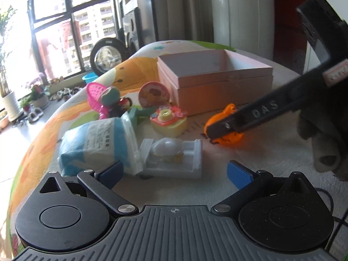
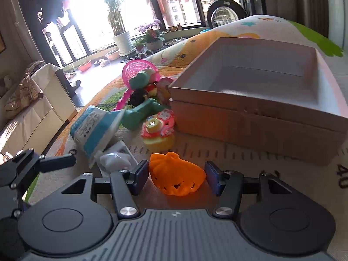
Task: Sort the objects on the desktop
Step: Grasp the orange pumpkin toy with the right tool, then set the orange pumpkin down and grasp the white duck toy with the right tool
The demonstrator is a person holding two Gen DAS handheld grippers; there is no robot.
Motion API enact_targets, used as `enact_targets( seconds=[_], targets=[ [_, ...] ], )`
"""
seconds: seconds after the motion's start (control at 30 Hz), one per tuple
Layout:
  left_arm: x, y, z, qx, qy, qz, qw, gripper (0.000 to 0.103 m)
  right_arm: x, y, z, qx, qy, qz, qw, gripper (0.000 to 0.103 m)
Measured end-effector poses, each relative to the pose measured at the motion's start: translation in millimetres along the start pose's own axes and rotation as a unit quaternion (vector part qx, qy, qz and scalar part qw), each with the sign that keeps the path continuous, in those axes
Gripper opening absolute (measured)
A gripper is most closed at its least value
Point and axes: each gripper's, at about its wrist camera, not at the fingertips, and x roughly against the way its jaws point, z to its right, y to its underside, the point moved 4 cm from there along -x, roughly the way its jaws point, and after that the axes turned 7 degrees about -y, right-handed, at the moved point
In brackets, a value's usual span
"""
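An orange toy [image 2: 174, 174] lies on the patterned table cover in front of the open pink box [image 2: 261, 108]. My right gripper [image 2: 177, 175] straddles it, both blue pads touching its sides, shut on it. In the left wrist view the right gripper [image 1: 219, 130] reaches in from the right over the orange toy [image 1: 226, 139]. My left gripper [image 1: 174, 174] is open, its pads wide apart, just short of a white foam tray [image 1: 174, 156] holding a pale object. Beside the tray lies a blue and white packet [image 1: 97, 143].
A yellow toy camera [image 1: 169, 121], a round pink disc [image 1: 154, 94], a pink basket [image 1: 95, 95] and green toys [image 2: 141, 113] crowd the area left of the pink box [image 1: 217, 80]. A gloved hand [image 1: 322, 141] is at the right. The table edge curves off at left.
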Motion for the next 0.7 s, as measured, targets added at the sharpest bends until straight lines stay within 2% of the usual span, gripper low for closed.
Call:
enact_targets(
  seconds=[0.03,0.1,0.17,0.23,0.37,0.4,0.43,0.57,0.7],
  targets=[
    [-7.0,-3.5,3.1,-0.004,0.003,-0.002,1.0000,0.103,11.4,5.5,5.4,0.006,0.009,0.007,1.000,0.057],
    [-23.5,-10.0,5.1,-0.004,-0.014,-0.012,0.9998,0.103,31.6,15.2,13.9,0.015,0.025,0.026,0.999,0.057],
    [-37.2,-16.0,4.9,-0.009,-0.033,-0.013,0.9993,0.103,47.2,23.7,18.5,0.016,0.035,0.041,0.998,0.066],
    [-43.2,-19.0,4.4,-0.004,-0.033,-0.018,0.9993,0.103,59.1,30.3,20.1,0.014,0.040,0.055,0.998,0.068],
    [-19.0,-16.4,9.4,-0.001,0.060,0.002,0.9982,0.103,74.1,37.9,12.2,0.058,0.063,0.082,0.993,0.068],
    [-10.7,-13.6,10.2,0.000,0.073,0.007,0.9973,0.103,75.3,38.1,7.8,0.070,0.063,0.085,0.992,0.068],
    [-5.7,-11.2,10.2,-0.001,0.073,0.010,0.9973,0.103,75.0,37.5,3.9,0.077,0.058,0.085,0.992,0.068],
    [7.6,0.6,11.7,-0.028,0.016,0.012,0.9994,0.103,60.3,26.0,-24.5,0.111,-0.001,0.071,0.991,0.066],
    [13.7,4.5,9.3,-0.025,0.028,-0.005,0.9993,0.103,30.4,7.4,-48.8,0.141,-0.040,0.051,0.988,0.062]
  ],
)
